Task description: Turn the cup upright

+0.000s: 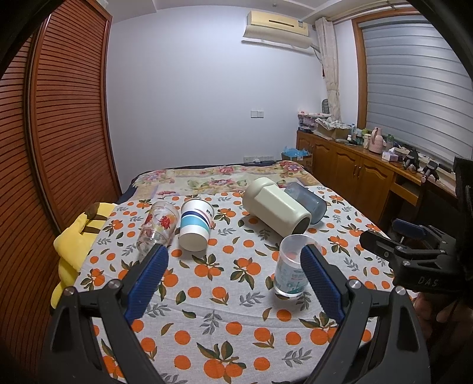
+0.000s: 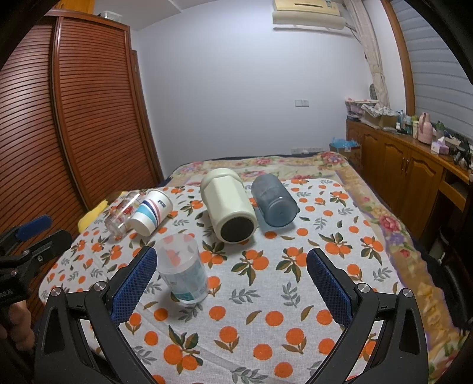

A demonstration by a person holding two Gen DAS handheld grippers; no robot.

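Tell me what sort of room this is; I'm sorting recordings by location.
Most likely a bedroom in a home. The cups lie on a bed under a floral quilt and an orange-print cloth, beside a louvred wooden wardrobe, with an air conditioner on the wall.

Bedroom. Far wall (image 1: 183, 88): pale lavender, air conditioner (image 1: 278, 26) high at right. Left: louvred wooden wardrobe (image 1: 59, 118). Right: window with lowered grey blind (image 1: 414, 82), cream curtain (image 1: 331, 65), cluttered low wooden cabinet (image 1: 348, 165). Centre: bed under orange-print cloth (image 1: 224, 295).
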